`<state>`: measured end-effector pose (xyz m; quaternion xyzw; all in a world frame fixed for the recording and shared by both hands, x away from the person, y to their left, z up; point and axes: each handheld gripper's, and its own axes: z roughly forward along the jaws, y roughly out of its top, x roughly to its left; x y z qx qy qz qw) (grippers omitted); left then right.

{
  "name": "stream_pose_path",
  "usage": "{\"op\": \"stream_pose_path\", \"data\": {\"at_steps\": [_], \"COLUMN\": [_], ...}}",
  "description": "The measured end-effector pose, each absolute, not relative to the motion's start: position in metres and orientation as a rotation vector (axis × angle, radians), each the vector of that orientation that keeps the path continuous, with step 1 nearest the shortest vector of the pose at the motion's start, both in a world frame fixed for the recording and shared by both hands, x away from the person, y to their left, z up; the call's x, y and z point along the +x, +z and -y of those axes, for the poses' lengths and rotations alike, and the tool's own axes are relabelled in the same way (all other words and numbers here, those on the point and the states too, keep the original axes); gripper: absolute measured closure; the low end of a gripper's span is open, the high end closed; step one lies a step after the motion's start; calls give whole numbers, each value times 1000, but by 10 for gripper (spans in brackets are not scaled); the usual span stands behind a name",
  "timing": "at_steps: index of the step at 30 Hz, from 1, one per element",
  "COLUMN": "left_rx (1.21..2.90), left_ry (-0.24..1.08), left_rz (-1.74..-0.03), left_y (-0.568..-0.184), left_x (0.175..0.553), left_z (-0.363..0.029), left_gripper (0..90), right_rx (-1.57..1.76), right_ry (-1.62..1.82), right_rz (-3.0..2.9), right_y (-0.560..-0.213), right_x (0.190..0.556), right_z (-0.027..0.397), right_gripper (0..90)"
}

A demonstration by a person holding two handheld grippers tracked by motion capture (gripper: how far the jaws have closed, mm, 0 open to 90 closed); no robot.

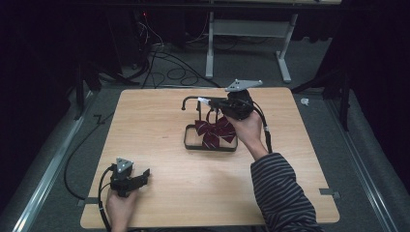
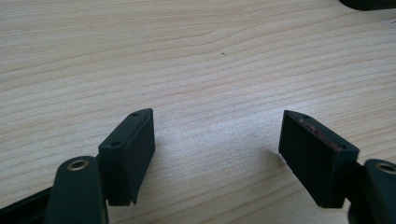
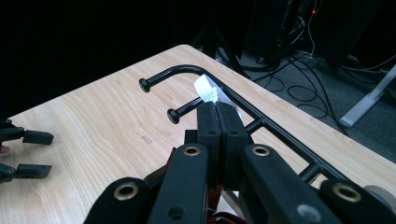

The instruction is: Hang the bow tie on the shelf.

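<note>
A dark red striped bow sits over the base of a black wire stand, whose top rail ends in knobbed hooks. My right gripper is up by that rail, shut on a small white-and-clear tab that pokes out past the right gripper and touches the rail. I cannot tell whether the tab is joined to the bow. My left gripper rests at the table's front left. The left gripper is open, with bare wood between its pads.
The wooden table has free room left of the stand and along the front. The left gripper is far from the stand. Cables and a white desk frame lie on the floor beyond the far edge.
</note>
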<state>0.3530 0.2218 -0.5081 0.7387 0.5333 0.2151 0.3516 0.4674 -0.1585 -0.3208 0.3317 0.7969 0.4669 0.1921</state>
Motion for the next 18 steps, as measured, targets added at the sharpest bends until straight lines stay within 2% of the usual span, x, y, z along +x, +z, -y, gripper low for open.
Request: {"op": "stream_pose_path", "data": {"at_steps": [18], "left_rx": [1916], "left_ry": [556], "left_rz": [-1379], "left_y": [-508], "left_x": [353], "left_z": [-222], "left_gripper": [274], "right_rx": [961], "right_ry": [1285], "right_rz": [-2222], "right_y": [-320], "right_x": [476], "right_z": [159], "right_gripper": [900]}}
